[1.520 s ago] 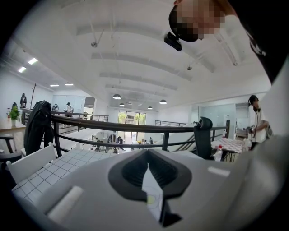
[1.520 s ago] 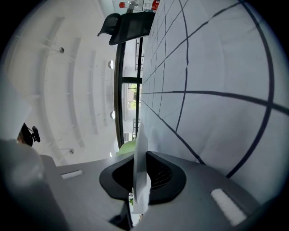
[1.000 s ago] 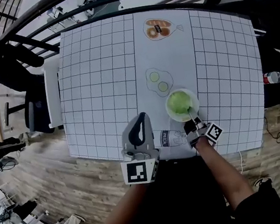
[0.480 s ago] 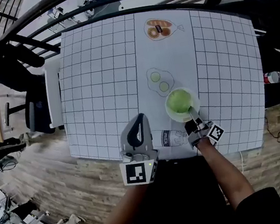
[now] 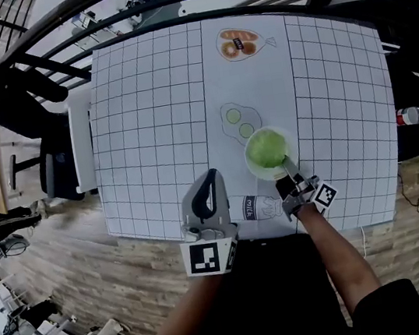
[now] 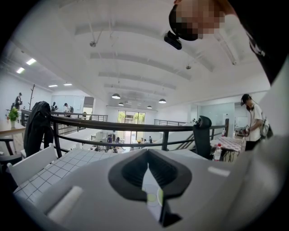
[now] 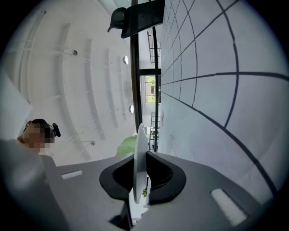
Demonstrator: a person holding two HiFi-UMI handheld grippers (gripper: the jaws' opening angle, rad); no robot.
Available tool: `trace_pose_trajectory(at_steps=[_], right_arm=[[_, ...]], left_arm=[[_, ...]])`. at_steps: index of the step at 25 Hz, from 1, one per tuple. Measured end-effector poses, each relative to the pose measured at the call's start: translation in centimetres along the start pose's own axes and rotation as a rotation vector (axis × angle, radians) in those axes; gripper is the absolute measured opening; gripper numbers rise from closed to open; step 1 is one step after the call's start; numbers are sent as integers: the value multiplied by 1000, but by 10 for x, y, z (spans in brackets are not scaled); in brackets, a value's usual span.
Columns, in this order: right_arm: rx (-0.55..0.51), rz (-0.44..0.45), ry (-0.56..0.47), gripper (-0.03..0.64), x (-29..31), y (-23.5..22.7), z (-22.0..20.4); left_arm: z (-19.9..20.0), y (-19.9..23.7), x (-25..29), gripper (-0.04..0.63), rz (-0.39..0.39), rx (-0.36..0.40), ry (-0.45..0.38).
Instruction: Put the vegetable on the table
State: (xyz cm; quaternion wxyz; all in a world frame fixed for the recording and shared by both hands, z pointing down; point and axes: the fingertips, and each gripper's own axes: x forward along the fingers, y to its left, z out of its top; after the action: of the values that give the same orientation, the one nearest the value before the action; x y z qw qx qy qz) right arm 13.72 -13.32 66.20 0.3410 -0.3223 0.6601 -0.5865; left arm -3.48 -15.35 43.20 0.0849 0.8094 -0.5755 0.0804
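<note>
the green leafy vegetable [image 5: 267, 148] lies heaped in a round white bowl [image 5: 250, 166] over the near right part of the desk [image 5: 149, 133]. the bowl sits just beyond a printed drawing of a milk carton [image 5: 259, 208] and just this side of a drawing of two pale green slices [image 5: 238, 121]. whether the bowl rests on the desk or is raised off it cannot be told.

the right tongs [image 5: 288, 174] reach in from the near side and pinch the bowl's near rim. in the right gripper view the thin white rim [image 7: 139, 162] stands on edge between the two dark pads, which press on it from both sides, and the vegetable [image 7: 126, 145] shows green just beyond.

the left tongs [image 5: 210, 182] are held over the desk's near edge, left of the milk carton drawing and apart from the bowl. in the left gripper view they [image 6: 149, 180] are closed tight together with nothing between them.

a drawing of doughnuts [image 5: 237, 42] lies at the far side of the gridded desk cover.
</note>
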Motion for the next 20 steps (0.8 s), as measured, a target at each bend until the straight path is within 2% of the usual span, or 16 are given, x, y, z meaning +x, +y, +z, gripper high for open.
trace_pose_trajectory(at_steps=[7, 11, 17, 18, 20], right_arm=[[-31, -2, 19, 26, 10, 5, 7], [-27, -1, 27, 26, 9, 9, 8], [-21, 17, 39, 26, 7, 19, 8], [-16, 22, 44, 26, 7, 20, 8], [-9, 27, 53, 26, 7, 22, 6]], left_arm=[[-1, -3, 2, 8, -8, -25, 7], [-22, -8, 9, 8, -56, -106, 66], [-84, -11, 12, 9, -139, -315, 230], [-96, -13, 12, 19, -167, -367, 260], [-118, -20, 13, 86, -245, -510, 320]])
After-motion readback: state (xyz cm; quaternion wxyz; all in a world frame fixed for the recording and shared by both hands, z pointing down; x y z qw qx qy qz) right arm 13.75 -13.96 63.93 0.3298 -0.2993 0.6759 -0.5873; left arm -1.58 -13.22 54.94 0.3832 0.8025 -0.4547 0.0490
